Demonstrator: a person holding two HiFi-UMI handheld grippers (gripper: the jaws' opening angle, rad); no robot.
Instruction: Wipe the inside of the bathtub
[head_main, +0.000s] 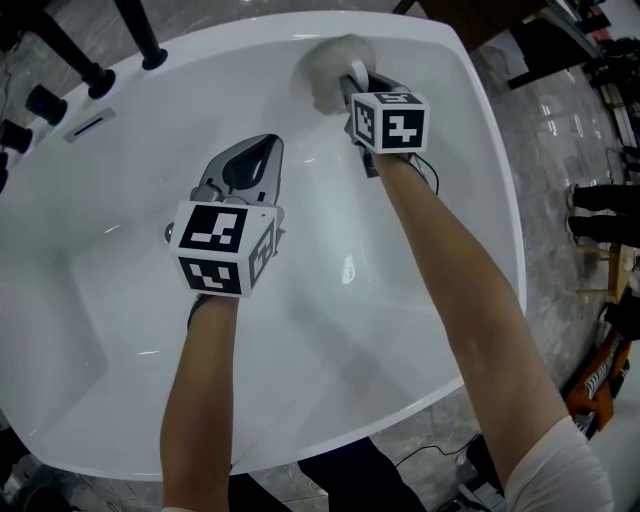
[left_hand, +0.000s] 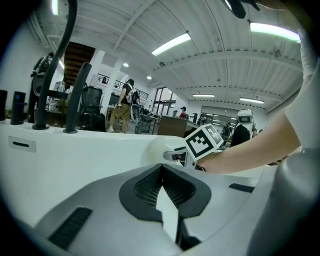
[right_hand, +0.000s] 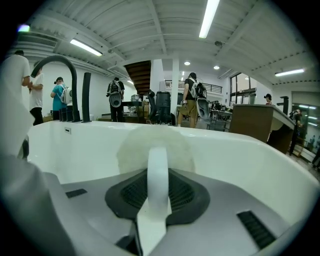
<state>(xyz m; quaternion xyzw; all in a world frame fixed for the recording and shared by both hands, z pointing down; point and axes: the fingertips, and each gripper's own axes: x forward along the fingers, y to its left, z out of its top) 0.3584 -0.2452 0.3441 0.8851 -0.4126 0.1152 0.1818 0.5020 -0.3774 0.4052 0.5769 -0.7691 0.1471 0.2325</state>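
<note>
The white bathtub (head_main: 486, 150) fills the head view. A round white wiping pad (head_main: 328, 68) lies pressed against the tub's far inner wall. My right gripper (head_main: 354, 84) is shut on the pad's white strap (right_hand: 158, 172), with the pad (right_hand: 152, 146) just beyond the jaws. My left gripper (head_main: 252, 160) hovers over the middle of the tub, shut with nothing in it. In the left gripper view its jaws (left_hand: 161, 172) meet, and the right gripper's marker cube (left_hand: 204, 141) shows ahead beside the pad (left_hand: 156, 150).
Black tap fittings (head_main: 148, 42) stand on the tub's far left rim, with an overflow slot (head_main: 90, 124) below them. Several people (right_hand: 192, 102) stand in the hall behind. A person's feet (head_main: 600, 205) and an orange item (head_main: 596, 385) are on the floor at right.
</note>
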